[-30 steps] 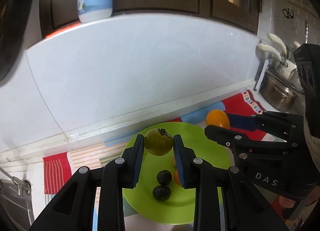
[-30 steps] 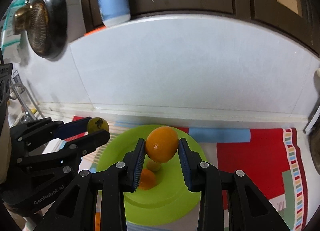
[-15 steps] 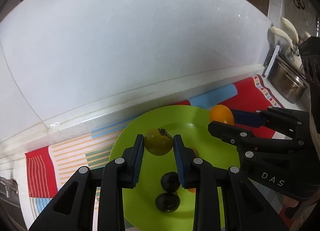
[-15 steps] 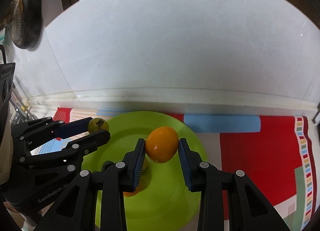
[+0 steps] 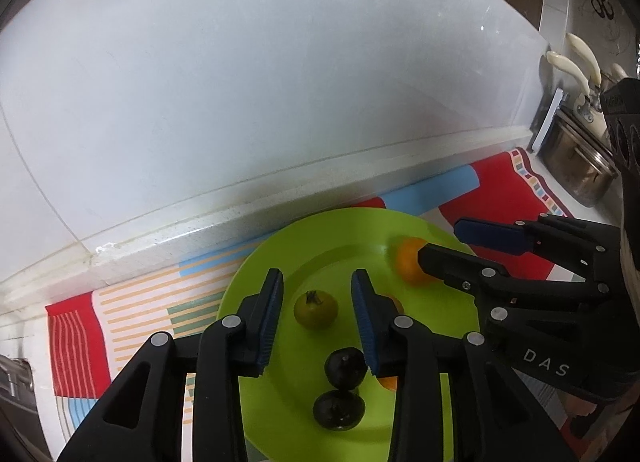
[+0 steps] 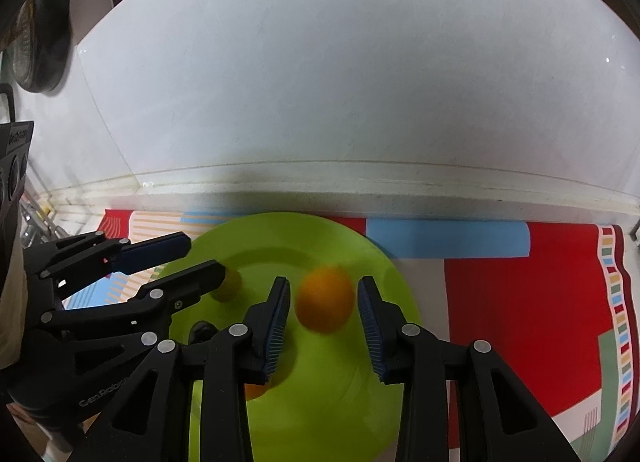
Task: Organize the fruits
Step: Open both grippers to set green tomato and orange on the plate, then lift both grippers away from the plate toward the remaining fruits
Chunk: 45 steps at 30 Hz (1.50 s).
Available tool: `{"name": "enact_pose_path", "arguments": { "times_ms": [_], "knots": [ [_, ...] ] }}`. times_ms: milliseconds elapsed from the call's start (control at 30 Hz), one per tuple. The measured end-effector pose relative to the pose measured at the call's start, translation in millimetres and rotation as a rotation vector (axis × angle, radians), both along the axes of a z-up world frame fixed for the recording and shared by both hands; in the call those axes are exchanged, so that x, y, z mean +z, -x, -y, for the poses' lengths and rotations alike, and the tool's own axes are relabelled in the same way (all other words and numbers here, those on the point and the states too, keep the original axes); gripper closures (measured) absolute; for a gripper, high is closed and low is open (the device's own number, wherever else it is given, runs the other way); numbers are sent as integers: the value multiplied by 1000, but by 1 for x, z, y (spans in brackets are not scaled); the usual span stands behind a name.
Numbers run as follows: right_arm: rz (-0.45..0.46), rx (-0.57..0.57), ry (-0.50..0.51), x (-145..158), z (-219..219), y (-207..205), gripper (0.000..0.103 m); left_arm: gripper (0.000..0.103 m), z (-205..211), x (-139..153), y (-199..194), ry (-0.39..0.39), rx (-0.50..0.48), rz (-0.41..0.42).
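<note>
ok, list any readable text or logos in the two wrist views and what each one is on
"DAS" – white letters on the right gripper, seen from the left wrist view.
"GenRobot" – pale print on the left gripper, seen from the right wrist view; its end is cut off.
Print on each camera housing at the frame edge: too small and skewed to read.
No text on the green plate or the patterned mat.

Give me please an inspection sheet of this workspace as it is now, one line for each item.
Surface: patterned mat on a white counter.
Job's things: green plate holds a yellow-green tomato, an orange and two dark fruits.
Clutter: steel pot at the counter's end.
Grippers: left gripper and right gripper are opening, pads clear of the fruit between them.
Cables: nothing seen.
Surroundings: white backsplash.
</note>
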State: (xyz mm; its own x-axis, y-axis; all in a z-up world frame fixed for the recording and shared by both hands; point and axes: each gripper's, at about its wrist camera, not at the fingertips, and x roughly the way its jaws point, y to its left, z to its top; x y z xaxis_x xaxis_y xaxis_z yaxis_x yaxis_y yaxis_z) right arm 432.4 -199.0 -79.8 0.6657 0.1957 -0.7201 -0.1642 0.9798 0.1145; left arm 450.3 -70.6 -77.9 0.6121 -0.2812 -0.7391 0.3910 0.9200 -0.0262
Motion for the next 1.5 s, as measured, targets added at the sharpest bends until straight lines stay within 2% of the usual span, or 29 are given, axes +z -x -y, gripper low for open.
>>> {"name": "enact_pose_path", "arguments": {
  "times_ms": [133,200,567,967,1133,1500],
  "knots": [
    [21,-3,-4,9,0,10,64,67,-5,12,12,-2,8,32],
    [34,-3,-3,15,0,17,64,63,-8,19,20,16,9,39],
    [118,27,-27,53,-6,72,64,55,-28,62,74,63,39,119],
    [197,60,-21,88,-19,135,64,48,-48,92,142,40,42,202],
    [202,73,-27,91,-25,156,64,45,-55,98,169,37,45,223],
    [191,117,-8,89,-43,202,64,45,-74,90,219,59,93,187]
  ]
}}
